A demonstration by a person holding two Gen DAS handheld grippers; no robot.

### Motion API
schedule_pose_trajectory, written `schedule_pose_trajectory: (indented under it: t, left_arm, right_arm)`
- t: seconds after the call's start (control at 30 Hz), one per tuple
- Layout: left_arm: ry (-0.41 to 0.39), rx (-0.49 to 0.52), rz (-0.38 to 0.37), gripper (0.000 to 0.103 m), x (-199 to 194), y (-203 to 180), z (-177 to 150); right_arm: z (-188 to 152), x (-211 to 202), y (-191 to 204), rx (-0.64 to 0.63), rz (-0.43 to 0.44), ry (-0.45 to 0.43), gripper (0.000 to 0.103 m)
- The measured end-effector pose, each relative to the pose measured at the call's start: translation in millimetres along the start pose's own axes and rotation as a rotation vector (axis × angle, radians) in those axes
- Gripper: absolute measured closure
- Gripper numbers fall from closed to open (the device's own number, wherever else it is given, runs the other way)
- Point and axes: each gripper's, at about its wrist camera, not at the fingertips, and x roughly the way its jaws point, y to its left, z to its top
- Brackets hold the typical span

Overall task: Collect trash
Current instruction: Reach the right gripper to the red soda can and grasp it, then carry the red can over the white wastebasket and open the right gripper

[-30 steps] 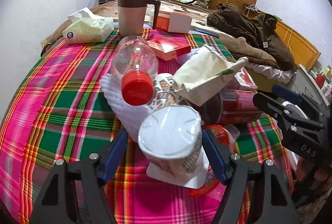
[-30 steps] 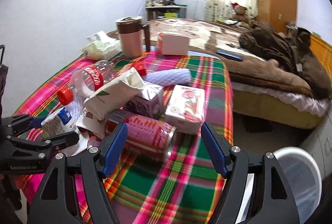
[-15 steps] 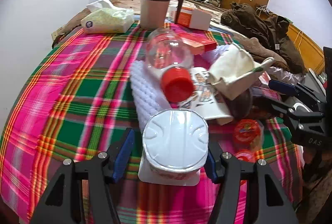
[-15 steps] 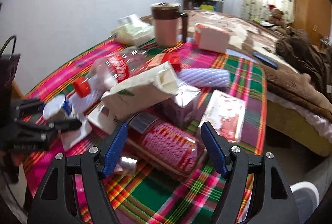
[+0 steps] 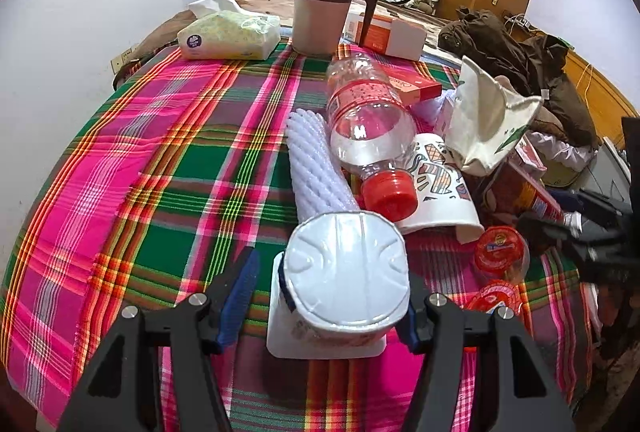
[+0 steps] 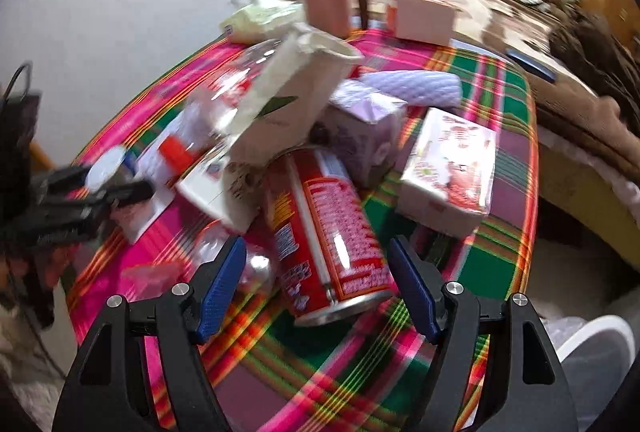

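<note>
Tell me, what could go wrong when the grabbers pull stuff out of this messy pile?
The left gripper has just been closing its jaws with the white cup between them, yet one pad looks apart from it; a lopsided squeeze might tip it. The red can between the open jaws of the right gripper seems to prop the beige carton; pulling it could topple the pile.

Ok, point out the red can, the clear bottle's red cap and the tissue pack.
red can (image 6: 324, 228), right wrist view, on its printed side.
red cap (image 5: 389, 189), left wrist view, on the cap's ribbed side.
tissue pack (image 5: 228, 36), left wrist view, on its top face.
</note>
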Motion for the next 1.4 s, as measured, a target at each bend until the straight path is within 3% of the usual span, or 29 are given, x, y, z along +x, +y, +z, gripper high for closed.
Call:
schedule_pose_trajectory:
  t: [0.13, 0.27, 0.33, 0.37, 1.13, 1.4]
  left_arm:
    - [-0.006, -0.009, -0.005, 0.04, -2, 1, 0]
    - [-0.017, -0.006, -0.005, 0.04, -3, 2, -2]
    - [-0.024, -0.015, -0.017, 0.049, -3, 2, -2]
    - [-0.026, -0.017, -0.028, 0.053, -4, 2, -2]
    - [-0.105, 0.019, -0.054, 0.054, -44, -14, -6]
    - [-0.112, 0.042, -0.088, 0.054, -54, -28, -12]
  right_arm:
    - [4, 11, -2, 0.044, -0.011, -0.002, 0.029]
    - [0, 12, 14, -0.009, -0.034, -0.013, 0.03]
    - [-3, 8, 16, -0.017, -0.062, -0.029, 0.041]
    - [-5, 6, 17, -0.013, -0.069, -0.041, 0.041]
    - [-45, -44, 10, 0.178, -0.047, -0.185, 0.046]
    - [-73, -56, 18, 0.199, -0.074, -0.156, 0.046]
